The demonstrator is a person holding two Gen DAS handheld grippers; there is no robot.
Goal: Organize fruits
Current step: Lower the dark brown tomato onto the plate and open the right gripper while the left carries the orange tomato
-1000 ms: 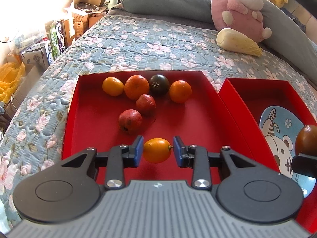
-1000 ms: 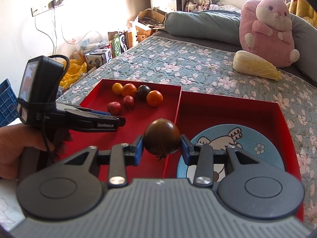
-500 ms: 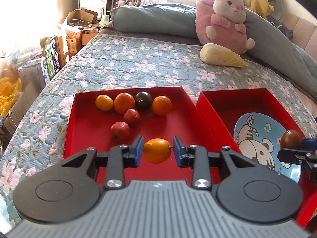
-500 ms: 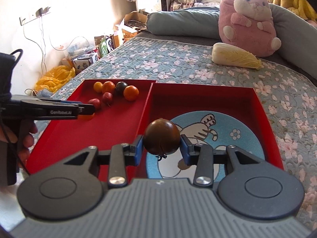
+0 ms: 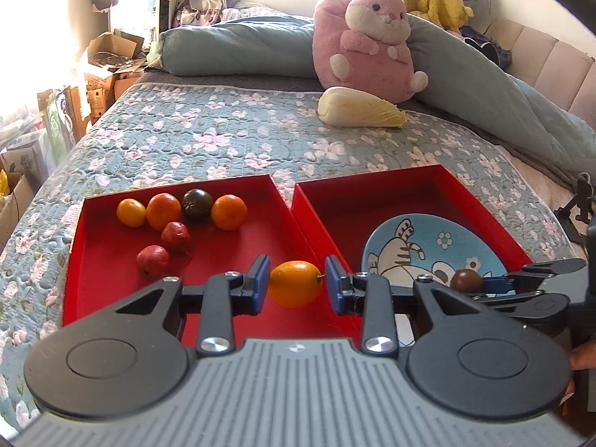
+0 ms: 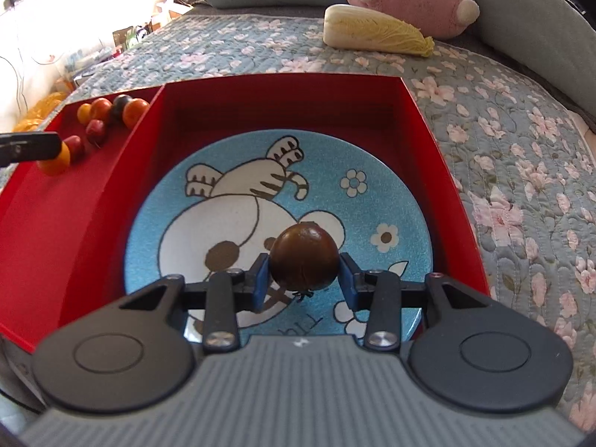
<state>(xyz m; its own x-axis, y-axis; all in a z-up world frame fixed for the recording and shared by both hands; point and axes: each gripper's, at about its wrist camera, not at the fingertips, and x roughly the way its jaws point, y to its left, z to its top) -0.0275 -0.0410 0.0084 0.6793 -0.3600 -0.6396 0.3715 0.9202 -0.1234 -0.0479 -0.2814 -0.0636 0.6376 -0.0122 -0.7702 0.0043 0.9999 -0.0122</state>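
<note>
My left gripper (image 5: 296,285) is shut on a yellow-orange fruit (image 5: 295,283), held above the near right part of the left red tray (image 5: 89,290). Several fruits remain there: a yellow one (image 5: 131,212), two oranges (image 5: 163,211), a dark tomato (image 5: 196,200) and two red fruits (image 5: 153,260). My right gripper (image 6: 303,277) is shut on a dark brown tomato (image 6: 303,257), held just above the blue cartoon plate (image 6: 238,201) in the right red tray (image 6: 428,119). The right gripper and its tomato (image 5: 466,280) also show in the left wrist view.
Both trays lie side by side on a floral quilt (image 5: 223,141). A cabbage-shaped toy (image 5: 359,108) and a pink plush (image 5: 367,43) lie behind them by grey pillows. Cardboard boxes (image 5: 108,70) stand beside the bed at left.
My right gripper has carried the dark tomato rightward and down over the blue plate. My left gripper has risen and drawn back with the yellow-orange fruit.
</note>
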